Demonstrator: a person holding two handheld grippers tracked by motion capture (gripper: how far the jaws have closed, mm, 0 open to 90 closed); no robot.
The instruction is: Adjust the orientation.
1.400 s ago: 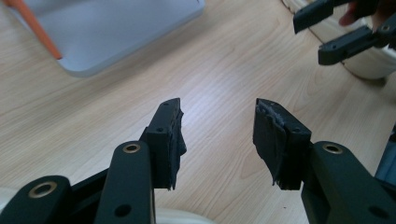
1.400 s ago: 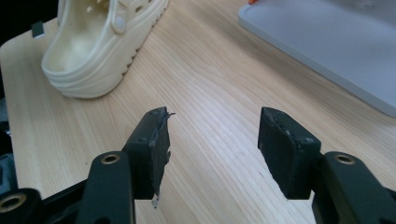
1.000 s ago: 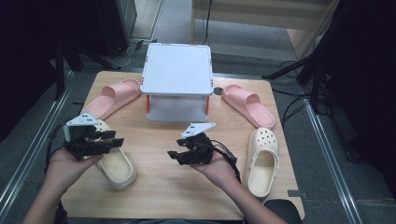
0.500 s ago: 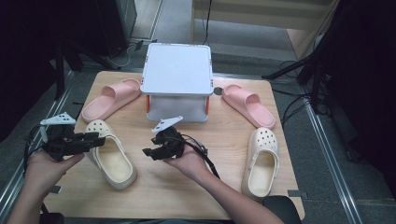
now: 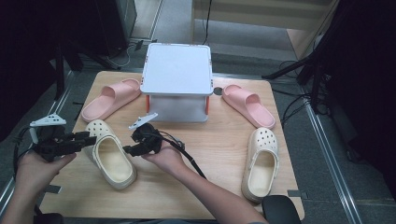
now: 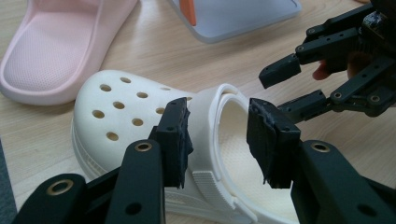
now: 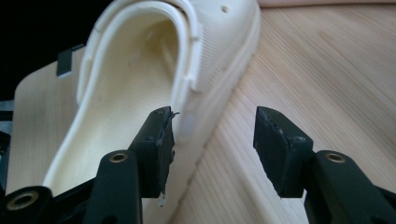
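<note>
Now, cream clog (image 5: 110,157) lies at the table's (image 5: 219,154) left front, toe towards a pink slide (image 5: 110,98), sole down. Left gripper (image 5: 88,138) at the clog's outer side; jaws apart, having just widened a little, the strap and collar rim between them in the left gripper view (image 6: 212,116), pads not pressing. Right gripper (image 5: 130,145) at the clog's inner side; jaws apart, one inside the opening near the strap rivet (image 7: 187,125), the other over bare wood. White lidded box (image 5: 177,77) behind. Second cream clog (image 5: 260,161) well apart, at the right front.
</note>
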